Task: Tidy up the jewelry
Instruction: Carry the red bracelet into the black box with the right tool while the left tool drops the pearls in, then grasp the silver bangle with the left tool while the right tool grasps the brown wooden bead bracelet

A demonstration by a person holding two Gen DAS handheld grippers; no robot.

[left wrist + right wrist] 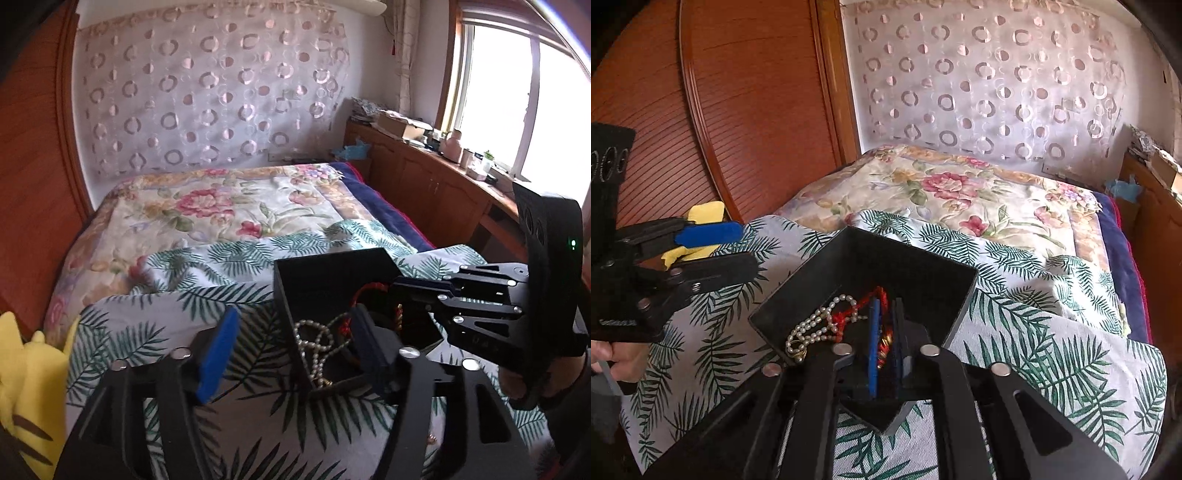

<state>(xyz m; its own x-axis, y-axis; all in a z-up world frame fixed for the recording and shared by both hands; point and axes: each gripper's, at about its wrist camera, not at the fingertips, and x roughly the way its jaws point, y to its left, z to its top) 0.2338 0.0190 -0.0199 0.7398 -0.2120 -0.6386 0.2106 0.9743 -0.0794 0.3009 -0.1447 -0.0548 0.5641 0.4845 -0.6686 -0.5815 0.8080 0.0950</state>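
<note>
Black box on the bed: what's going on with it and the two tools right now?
A person holds a tool in each hand over a leaf-print cloth on the bed. The right tool reaches into the black box, fingers nearly shut on a red-and-gold piece. A pearl necklace already lies inside. The left tool is open beside the box, holding nothing.

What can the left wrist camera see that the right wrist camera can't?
Only the left wrist view shows the bright window and the cluttered wooden counter under it.

Only the right wrist view shows what the right gripper is pinching: a red and gold piece of jewelry, held low inside the box.

Both show the black box on the leaf-print cloth, the pearl necklace inside it, the open left gripper, and the flowery bedspread.
</note>
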